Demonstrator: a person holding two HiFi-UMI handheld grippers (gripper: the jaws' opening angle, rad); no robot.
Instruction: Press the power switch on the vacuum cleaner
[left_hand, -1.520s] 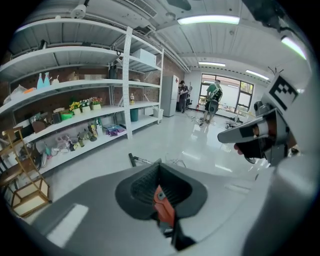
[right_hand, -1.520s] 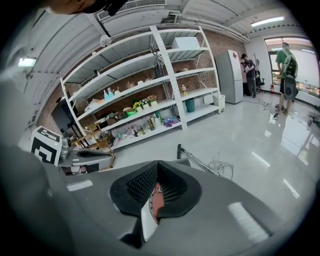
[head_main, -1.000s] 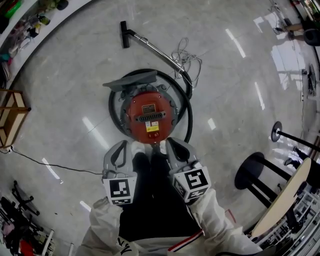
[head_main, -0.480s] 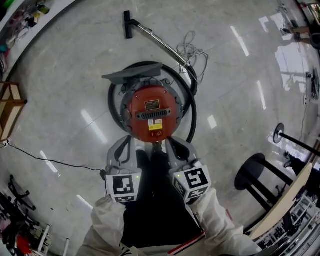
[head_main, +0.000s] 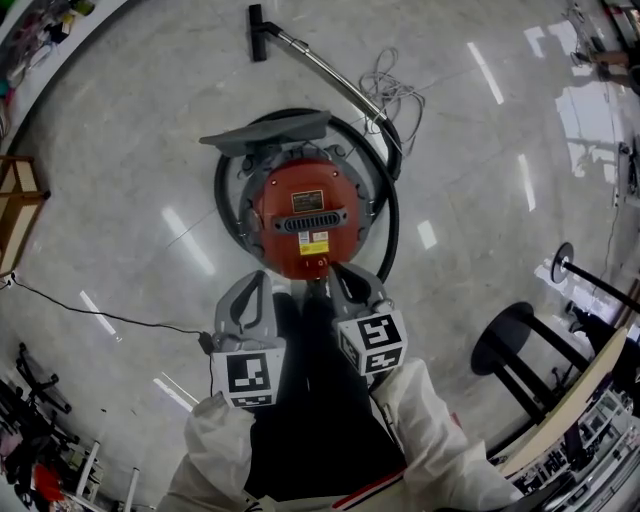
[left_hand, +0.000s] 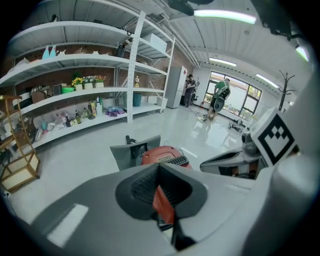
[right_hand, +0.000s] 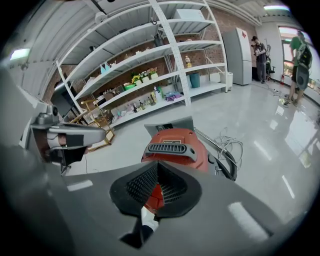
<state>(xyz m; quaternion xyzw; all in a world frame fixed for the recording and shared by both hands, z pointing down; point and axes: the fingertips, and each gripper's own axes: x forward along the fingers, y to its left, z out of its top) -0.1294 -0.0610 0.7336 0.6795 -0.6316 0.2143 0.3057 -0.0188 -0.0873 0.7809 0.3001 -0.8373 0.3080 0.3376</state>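
Observation:
The vacuum cleaner (head_main: 305, 210) stands on the floor ahead of me, a round red-topped drum with a black vent handle and a yellow label. A black hose (head_main: 392, 215) loops round it to a metal wand and floor nozzle (head_main: 258, 18). My left gripper (head_main: 254, 278) is shut and empty, just short of the drum's near left edge. My right gripper (head_main: 338, 270) is shut and empty, its tip over the drum's near right rim. The red drum (left_hand: 162, 155) shows beyond the shut jaws in the left gripper view, and closer (right_hand: 175, 145) in the right gripper view.
A grey flat attachment (head_main: 268, 130) lies behind the drum and a white cord (head_main: 395, 90) is coiled by the wand. A black stool (head_main: 510, 345), a round table edge (head_main: 565, 400) and a stand base (head_main: 563, 262) are at the right. A wooden rack (head_main: 20, 210) and a floor cable (head_main: 100, 315) are at the left.
Both grippers have moved forward towards the vacuum cleaner. The right one has gone further and now overlaps the drum's near rim. Both stay shut.

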